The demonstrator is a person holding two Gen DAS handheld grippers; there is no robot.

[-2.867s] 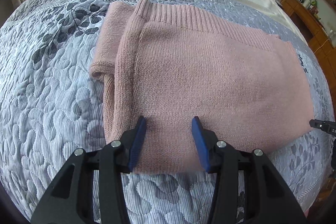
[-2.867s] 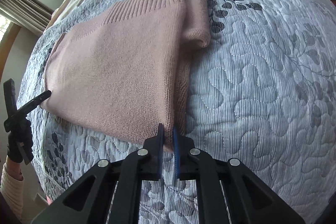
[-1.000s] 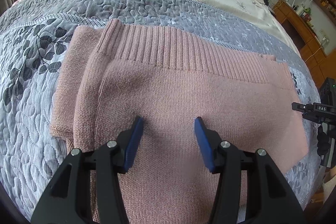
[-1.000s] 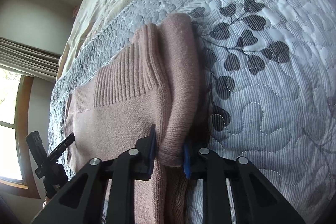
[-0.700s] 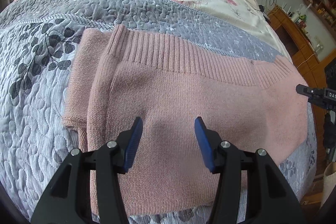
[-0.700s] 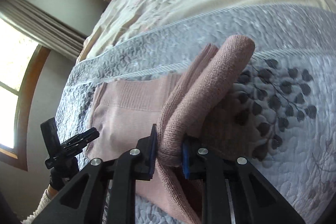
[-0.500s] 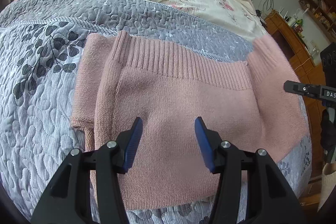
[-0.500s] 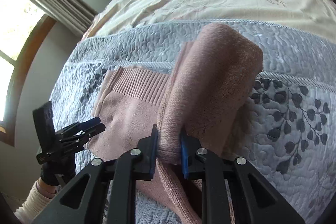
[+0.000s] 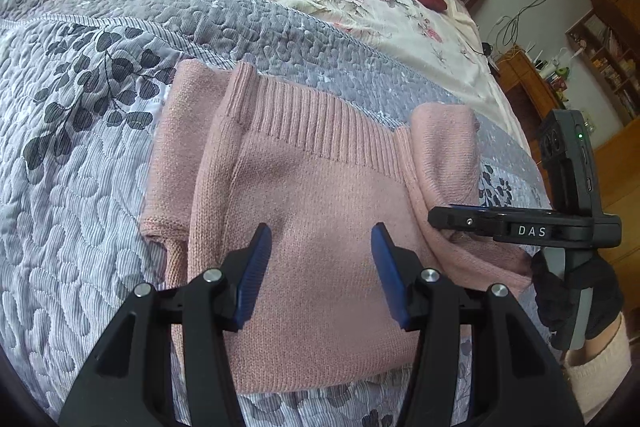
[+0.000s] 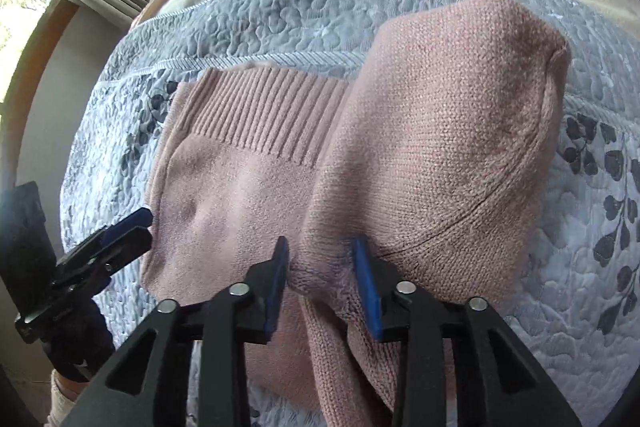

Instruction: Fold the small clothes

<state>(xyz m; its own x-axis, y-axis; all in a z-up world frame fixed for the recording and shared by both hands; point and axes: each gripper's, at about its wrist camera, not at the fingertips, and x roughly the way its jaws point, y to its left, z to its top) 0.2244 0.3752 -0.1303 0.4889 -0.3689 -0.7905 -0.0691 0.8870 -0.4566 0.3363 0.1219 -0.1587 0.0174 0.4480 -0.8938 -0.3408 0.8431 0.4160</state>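
So on the far left is just the grey quilted bedspread [image 9: 80, 155] with its leaf print, and the pink knit sweater [image 9: 304, 211] lies flat on it, near the edge closest to me. Its left side is already doubled in, with a sleeve [image 9: 176, 155] tucked along that edge, which is why that side looks like a neat straight line.

My left gripper [image 9: 320, 267] hovers over the middle of the sweater with its blue pads spread wide, holding nothing. My read is that it's parked there to pin the body down so the knit doesn't slide while the other side comes over.

Moving right, the right side of the sweater is lifted and rolling inward toward the centre. My right gripper [image 10: 320, 283] has that bunched edge sitting between its pads. The gap looks fairly wide, so I honestly can't tell if it's properly clamped or just cradling the fabric; the wrist view is too close and the knit hides the contact. In the left wrist view the right gripper comes in from the right edge, level with the raised fold.

Next, I'd lay that flap flat across the middle.
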